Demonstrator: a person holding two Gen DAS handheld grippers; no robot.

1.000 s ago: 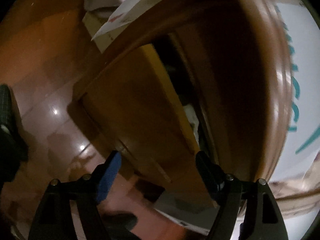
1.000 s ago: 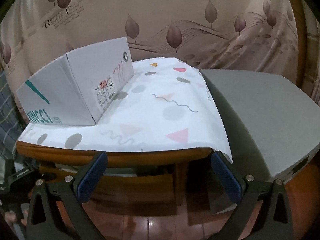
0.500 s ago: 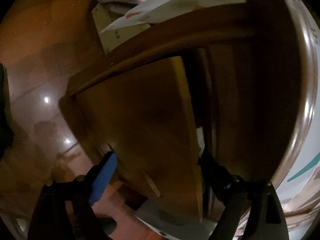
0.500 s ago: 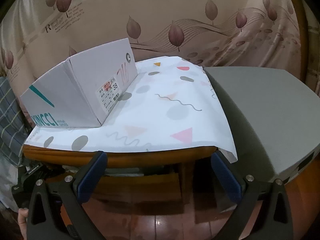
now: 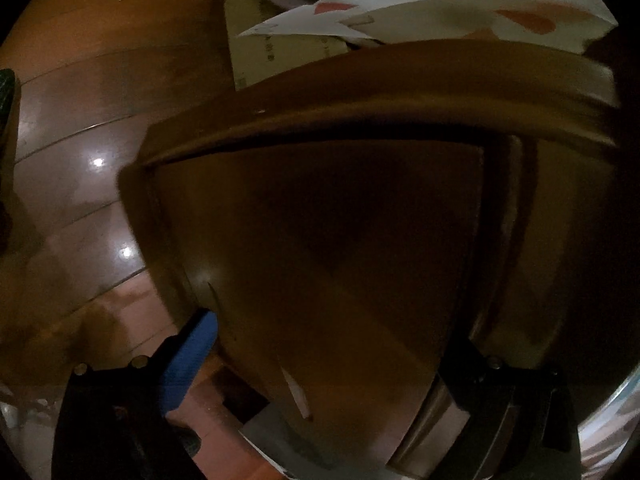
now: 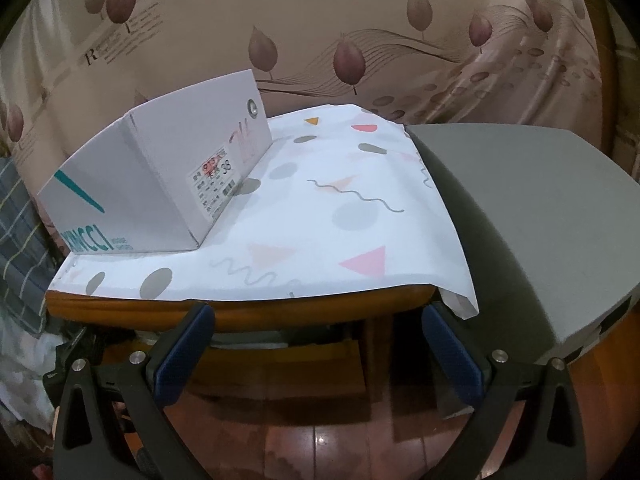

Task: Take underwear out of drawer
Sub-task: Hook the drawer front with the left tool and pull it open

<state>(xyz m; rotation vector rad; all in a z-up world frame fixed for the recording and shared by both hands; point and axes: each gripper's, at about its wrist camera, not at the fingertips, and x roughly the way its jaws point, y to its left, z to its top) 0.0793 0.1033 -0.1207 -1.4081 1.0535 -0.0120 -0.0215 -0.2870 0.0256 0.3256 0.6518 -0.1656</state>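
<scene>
The left gripper (image 5: 332, 344) is close against the wooden drawer (image 5: 340, 248) front, its jaws opening, one finger either side of the panel without visibly pressing it. The view is dark, so the underwear cannot be made out. The right gripper (image 6: 318, 344) hangs spread and empty before the table (image 6: 248, 316), where a white shoe box (image 6: 160, 184) stands on a patterned cloth (image 6: 340, 216). A grey slab (image 6: 528, 216) sits beside the cloth, a leaf-print curtain (image 6: 360, 32) behind.
</scene>
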